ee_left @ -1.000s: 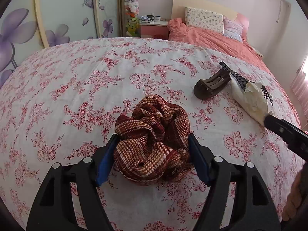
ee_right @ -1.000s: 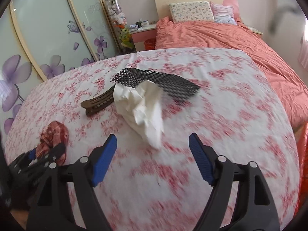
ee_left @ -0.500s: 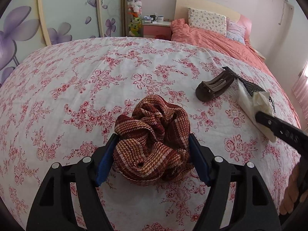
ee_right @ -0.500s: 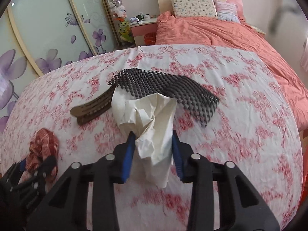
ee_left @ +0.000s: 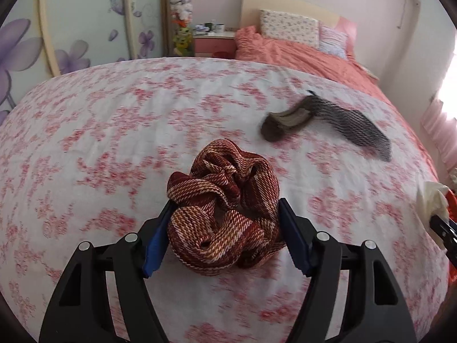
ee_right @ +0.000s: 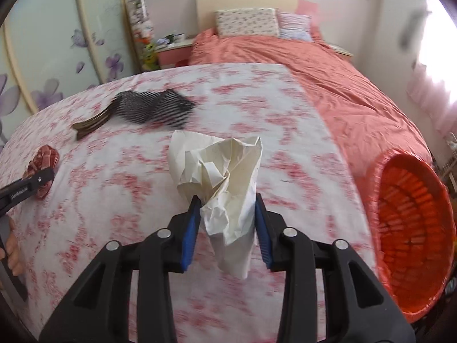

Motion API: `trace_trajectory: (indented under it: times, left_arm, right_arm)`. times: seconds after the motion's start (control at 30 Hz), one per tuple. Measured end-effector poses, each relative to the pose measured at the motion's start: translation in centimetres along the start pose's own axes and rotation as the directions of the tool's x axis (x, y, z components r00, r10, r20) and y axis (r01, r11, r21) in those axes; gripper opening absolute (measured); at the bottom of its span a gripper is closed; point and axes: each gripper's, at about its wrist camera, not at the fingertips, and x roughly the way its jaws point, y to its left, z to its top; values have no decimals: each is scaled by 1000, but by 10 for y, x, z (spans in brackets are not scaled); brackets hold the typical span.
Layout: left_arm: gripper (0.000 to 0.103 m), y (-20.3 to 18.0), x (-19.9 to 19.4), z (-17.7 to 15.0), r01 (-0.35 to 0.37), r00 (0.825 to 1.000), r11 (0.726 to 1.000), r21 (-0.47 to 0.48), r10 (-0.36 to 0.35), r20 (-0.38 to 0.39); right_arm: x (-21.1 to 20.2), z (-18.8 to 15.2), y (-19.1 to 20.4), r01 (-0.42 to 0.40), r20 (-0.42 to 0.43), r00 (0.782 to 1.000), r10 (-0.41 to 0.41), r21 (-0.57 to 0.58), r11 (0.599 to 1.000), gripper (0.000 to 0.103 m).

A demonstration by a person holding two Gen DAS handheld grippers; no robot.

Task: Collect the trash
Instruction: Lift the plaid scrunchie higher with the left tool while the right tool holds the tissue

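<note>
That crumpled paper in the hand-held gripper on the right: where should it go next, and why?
Probably a short carry to the right, over the orange bin, then let go. The right hand-held gripper is shut on the paper, its jaws having just shifted around it, and the paper hangs clear of the bedspread. The bin's open mouth sits just beside the bed's edge, seemingly the nearest place for trash.

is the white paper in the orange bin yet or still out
Out. The crumpled white paper sits clamped in the right gripper above the bedspread; the orange bin stands beside it.
</note>
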Motion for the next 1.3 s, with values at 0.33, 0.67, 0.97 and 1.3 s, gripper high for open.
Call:
trace_trajectory:
  times: [0.33,0.67,0.97,1.3]
  left_arm:
    - [71,-25,4,-3,-19,1000,996,91,20,-18]
    - [73,-26,6,-4,-40,999,994,103,43,-22]
    - [74,-26,5,-4,-47,999,994,101,49,-22]
    - [74,-26,5,-3,-47,999,994,97,50,-22]
  right_arm:
    - [16,-3,2,3,-12,1000,-2,20,1000,44]
    - [16,-4,1,21,-19,1000,-21,15,1000,44]
    - [17,-4,0,12,-18,1000,-12,27,1000,45]
    - [17,-4,-3,-5,-16,1000,6,42,999,45]
